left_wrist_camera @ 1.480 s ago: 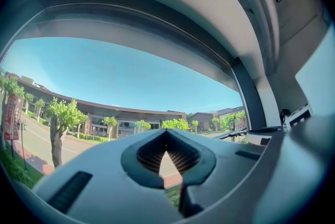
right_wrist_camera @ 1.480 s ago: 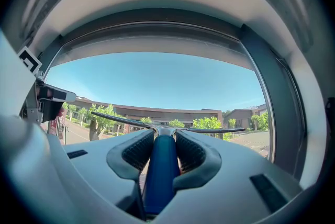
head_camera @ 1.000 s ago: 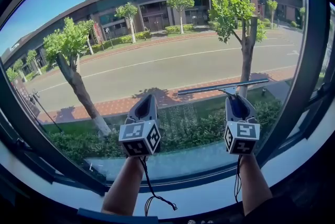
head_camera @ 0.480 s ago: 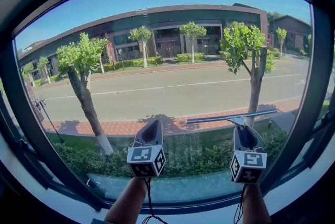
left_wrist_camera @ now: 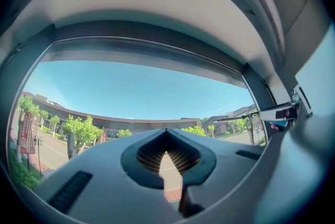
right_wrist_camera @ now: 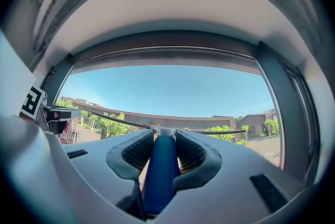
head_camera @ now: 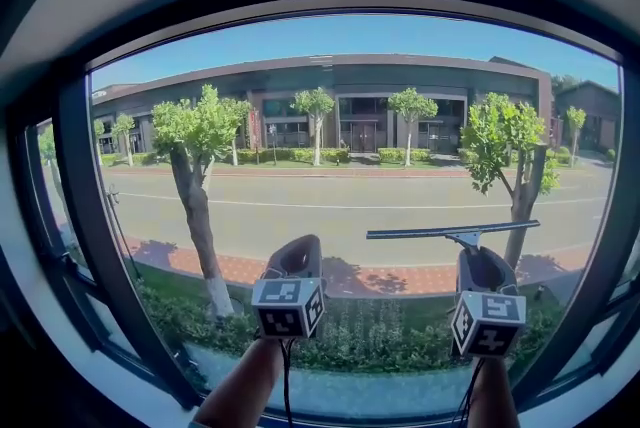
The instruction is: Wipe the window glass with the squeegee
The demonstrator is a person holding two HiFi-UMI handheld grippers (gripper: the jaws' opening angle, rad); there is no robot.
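- My right fingers (right_wrist_camera: 137, 152) are clamped on the blue handle (right_wrist_camera: 159, 176) of the squeegee (head_camera: 452, 230). The left fingers (left_wrist_camera: 149, 154) are drawn together with nothing between them.
- The squeegee's blade lies almost level in front of the window glass (head_camera: 340, 146), low on the pane's right half and just above the right gripper (head_camera: 483, 261). I can't tell whether its rubber edge touches the glass.
- The left gripper (head_camera: 298, 251) hangs to the left of it, near the same height, idle.
- I judge a wiping stroke is in hand. To do it well I'd press the rubber evenly against the glass, hold the blade level, and draw one steady pass, stopping short of the window frame (head_camera: 100, 236).
- A tilted blade would likely streak, so I'd grip firmly enough that the handle can't twist.
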